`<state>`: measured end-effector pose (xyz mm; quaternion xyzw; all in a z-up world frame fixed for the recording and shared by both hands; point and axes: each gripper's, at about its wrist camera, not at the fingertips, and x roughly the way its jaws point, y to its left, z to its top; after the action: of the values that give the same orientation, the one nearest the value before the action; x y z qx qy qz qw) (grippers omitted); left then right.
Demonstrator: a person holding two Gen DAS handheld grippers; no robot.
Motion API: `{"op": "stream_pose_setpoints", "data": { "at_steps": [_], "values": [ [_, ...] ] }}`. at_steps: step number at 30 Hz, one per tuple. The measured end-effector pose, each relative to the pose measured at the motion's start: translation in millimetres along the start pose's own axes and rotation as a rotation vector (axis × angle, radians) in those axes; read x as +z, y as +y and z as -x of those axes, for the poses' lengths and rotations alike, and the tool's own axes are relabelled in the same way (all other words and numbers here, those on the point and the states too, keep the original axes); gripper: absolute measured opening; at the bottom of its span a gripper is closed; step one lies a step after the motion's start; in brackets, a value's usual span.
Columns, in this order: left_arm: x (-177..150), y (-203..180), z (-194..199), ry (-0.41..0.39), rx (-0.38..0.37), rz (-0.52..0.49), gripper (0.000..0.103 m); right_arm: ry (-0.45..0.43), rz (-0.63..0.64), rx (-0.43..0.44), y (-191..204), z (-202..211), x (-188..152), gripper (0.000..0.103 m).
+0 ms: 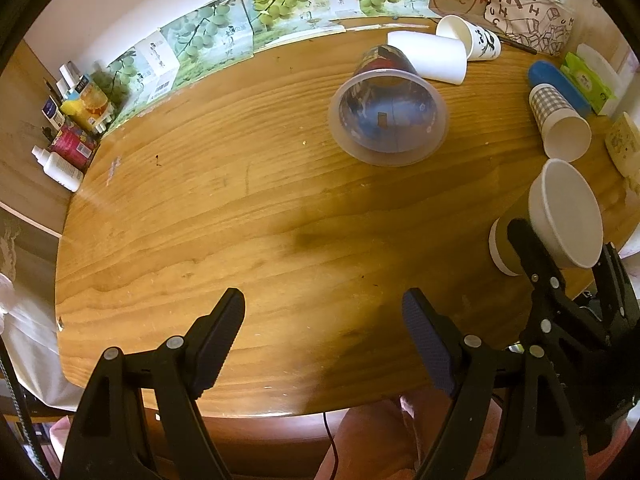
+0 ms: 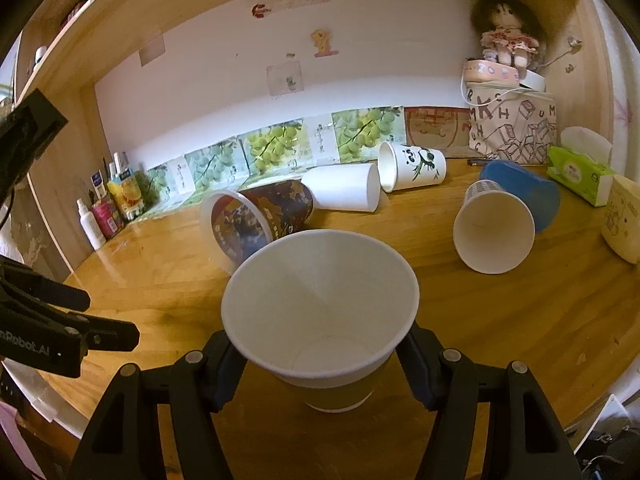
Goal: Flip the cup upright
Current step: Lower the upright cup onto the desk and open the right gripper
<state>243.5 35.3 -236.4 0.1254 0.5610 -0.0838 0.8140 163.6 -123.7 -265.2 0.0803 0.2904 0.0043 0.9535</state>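
Observation:
A brown paper cup with a white inside [image 2: 320, 308] sits between my right gripper's [image 2: 320, 364] fingers, mouth tilted up toward the camera, its base near the wooden table [image 2: 500, 320]. The fingers press its sides. In the left wrist view the same cup [image 1: 560, 216] and the right gripper [image 1: 560, 256] show at the right edge. My left gripper [image 1: 324, 336] is open and empty above the table's [image 1: 240, 220] front edge; it shows at the left of the right wrist view [image 2: 100, 320].
Several cups lie on their sides: a clear printed plastic cup [image 1: 388, 116], a plain white cup [image 1: 428, 56], a panda cup [image 1: 472, 38], a checked cup [image 1: 558, 122]. A blue case [image 1: 558, 86], tissue pack [image 1: 588, 82], patterned bag [image 2: 512, 128] and bottles [image 1: 60, 164] line the edges.

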Motion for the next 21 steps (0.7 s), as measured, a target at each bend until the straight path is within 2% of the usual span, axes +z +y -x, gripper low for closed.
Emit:
{"op": "stream_pose_setpoints", "data": {
  "at_steps": [5, 12, 18, 21],
  "values": [
    [-0.2, -1.7, 0.6, 0.007, -0.007, 0.014, 0.084, 0.046, 0.046, -0.007, 1.8, -3.7, 0.4, 0.079],
    [-5.7, 0.8, 0.8, 0.026, -0.014, 0.085, 0.084, 0.143, 0.112, 0.021, 0.0, -9.5, -2.7, 0.08],
    [-21.9, 3.2, -0.3, 0.067, -0.019, 0.181, 0.084, 0.243, 0.147, 0.051, -9.9, -5.6, -11.2, 0.08],
    [-30.9, 1.6, 0.2, 0.083, -0.028, 0.196, 0.084, 0.302, 0.17, 0.057, -17.7, 1.8, -14.4, 0.08]
  ]
}}
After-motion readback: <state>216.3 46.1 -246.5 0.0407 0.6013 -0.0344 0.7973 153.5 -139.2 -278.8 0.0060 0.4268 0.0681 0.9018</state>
